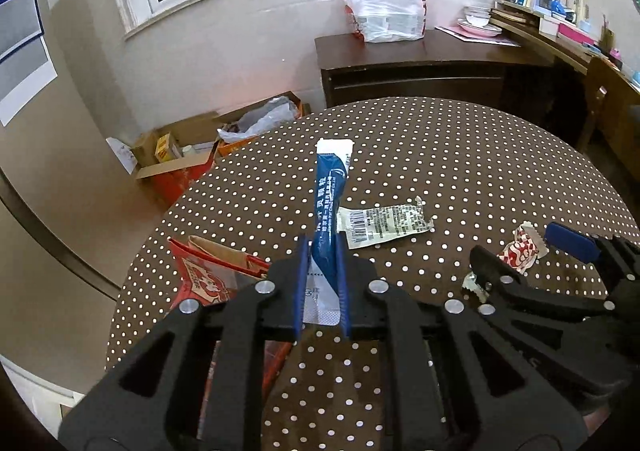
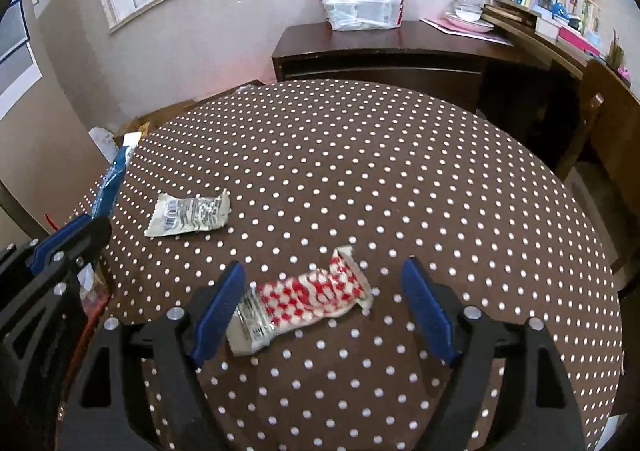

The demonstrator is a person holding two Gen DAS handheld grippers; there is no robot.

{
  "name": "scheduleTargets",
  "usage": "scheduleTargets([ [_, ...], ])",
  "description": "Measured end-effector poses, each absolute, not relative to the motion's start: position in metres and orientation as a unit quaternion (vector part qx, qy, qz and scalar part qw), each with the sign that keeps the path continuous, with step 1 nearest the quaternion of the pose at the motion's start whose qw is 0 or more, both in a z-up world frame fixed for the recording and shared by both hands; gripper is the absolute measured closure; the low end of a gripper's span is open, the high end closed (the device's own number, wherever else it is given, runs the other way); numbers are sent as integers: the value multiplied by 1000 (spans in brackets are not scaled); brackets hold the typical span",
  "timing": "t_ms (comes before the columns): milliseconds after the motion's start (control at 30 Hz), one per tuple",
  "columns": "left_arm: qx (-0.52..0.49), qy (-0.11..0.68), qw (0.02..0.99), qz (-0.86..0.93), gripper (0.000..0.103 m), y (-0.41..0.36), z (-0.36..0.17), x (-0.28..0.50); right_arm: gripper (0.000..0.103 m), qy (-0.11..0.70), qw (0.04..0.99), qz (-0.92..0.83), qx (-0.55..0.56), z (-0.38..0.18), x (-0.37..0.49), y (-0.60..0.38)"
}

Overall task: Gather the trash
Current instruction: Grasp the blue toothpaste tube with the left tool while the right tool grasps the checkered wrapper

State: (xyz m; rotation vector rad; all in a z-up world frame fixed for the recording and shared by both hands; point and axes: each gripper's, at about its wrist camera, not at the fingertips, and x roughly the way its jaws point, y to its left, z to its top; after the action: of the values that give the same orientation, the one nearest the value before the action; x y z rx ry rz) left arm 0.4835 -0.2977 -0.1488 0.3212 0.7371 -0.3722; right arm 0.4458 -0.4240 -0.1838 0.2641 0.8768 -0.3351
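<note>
On the dotted table [image 2: 360, 155] your right gripper [image 2: 320, 311] stood spread around the red-and-white wrapper [image 2: 312, 301], so you did best to settle lower and centre it before closing, while your left gripper [image 1: 323, 283] pinched the blue sachet [image 1: 330, 187] aloft.
</note>
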Motion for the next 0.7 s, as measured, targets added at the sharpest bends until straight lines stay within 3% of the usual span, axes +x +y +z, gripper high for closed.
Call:
scheduleTargets([
  [100,156,357,903,-181,89,-297,-150,484,28,429,883,-159,100,-185,454,-417],
  [167,153,360,902,-182,89,-294,-151,484,52,430,885,-158,85,-185,455,-413],
  [200,152,361,902,-182,89,-292,-150,484,58,428,887,-152,82,-185,455,-411],
  [267,150,364,901,-182,89,-289,-151,484,78,428,889,-141,79,-184,454,-407],
  [400,151,363,900,-185,89,-284,-148,476,85,427,891,-128,80,-184,444,-403],
  [467,153,362,901,-185,89,-280,-145,469,95,425,893,-113,92,-184,438,-403],
  [700,138,362,901,-195,89,-261,-132,445,95,411,902,-86,98,-170,405,-385],
])
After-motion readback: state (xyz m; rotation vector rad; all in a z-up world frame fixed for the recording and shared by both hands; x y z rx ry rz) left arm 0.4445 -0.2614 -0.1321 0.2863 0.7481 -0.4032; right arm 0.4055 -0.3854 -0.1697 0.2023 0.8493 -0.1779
